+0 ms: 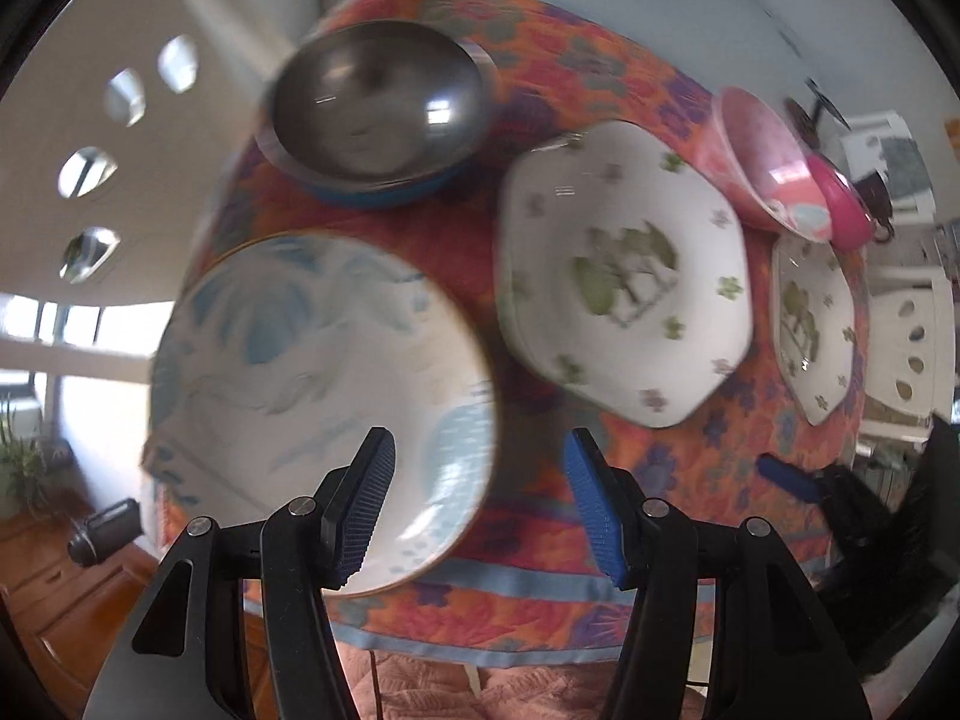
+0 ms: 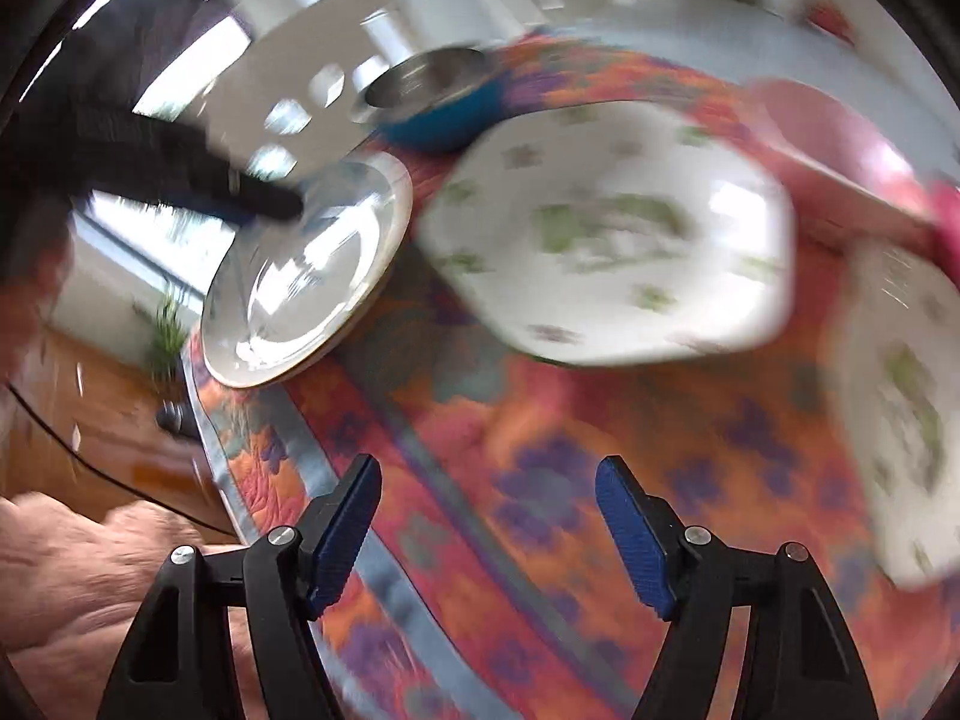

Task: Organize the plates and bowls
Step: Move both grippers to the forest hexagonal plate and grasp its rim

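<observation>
The left hand-held gripper [image 1: 477,501] hangs straight above the tabletop [image 1: 540,546], jaws parted and empty, astride the near rim of the blue-painted round plate [image 1: 312,372] (its left finger overlaps the plate). The right hand-held gripper [image 2: 489,531], also open and empty, is over bare cloth, so the left is nearer.

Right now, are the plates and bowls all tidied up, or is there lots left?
Lots left. Nothing looks stacked: the metal bowl, round blue-patterned plate, two flowered plates and pink bowl all sit apart on the tablecloth. The left gripper and right gripper are open, holding nothing.
</observation>
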### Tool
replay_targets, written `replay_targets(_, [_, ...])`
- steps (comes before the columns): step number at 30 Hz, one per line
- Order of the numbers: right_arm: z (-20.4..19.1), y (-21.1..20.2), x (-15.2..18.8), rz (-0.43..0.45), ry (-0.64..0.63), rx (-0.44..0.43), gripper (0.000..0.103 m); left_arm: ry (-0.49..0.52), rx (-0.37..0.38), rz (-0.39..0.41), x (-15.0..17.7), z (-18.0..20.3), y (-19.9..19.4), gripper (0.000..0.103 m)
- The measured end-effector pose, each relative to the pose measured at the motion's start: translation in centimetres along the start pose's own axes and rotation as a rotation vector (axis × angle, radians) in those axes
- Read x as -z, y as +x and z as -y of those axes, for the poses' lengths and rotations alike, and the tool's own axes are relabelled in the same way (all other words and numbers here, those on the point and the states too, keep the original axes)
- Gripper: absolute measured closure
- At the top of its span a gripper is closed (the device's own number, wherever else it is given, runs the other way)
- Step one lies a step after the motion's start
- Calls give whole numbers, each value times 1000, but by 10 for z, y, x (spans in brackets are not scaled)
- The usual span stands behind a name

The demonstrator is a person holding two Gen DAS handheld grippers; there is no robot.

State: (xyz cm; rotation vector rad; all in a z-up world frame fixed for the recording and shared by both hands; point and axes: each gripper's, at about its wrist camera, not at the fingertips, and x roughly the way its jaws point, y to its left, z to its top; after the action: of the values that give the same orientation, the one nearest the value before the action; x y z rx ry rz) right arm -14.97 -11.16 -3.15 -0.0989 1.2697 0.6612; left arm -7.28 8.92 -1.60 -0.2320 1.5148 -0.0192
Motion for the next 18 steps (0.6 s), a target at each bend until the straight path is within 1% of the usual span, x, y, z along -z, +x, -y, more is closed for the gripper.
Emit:
replay_targets(1, [19,-16,2,9,45,8,29,16,3,-5,-3,11,3,44])
replay_targets(2, [33,-26,3,9,77,22,23,36,7,-12,-10,27,8,43])
replay_targets(3, [48,-35,4,7,110,40,22,47,9,-19,-14,37,12,43])
replay_targets(6, [92,-60,1,27,185,67,22,98,26,-22,-30,76,19,43])
replay_targets(9, [137,-82,-4,60,262,70,22,180,15,-3,-40,122,24,43])
replay_targets(12, [170,-95,-11,68,299,107,22,241,-5,2,-46,159,34,43])
replay_targets(14, [185,-98,-16,67,317,127,22,264,7,-15,-48,180,43,43])
replay_targets(16, [206,-96,-19,58,350,129,22,283,15,-32,-50,198,54,43])
replay_targets(18, [222,-90,-21,51,388,110,22,299,7,-47,-51,213,67,43])
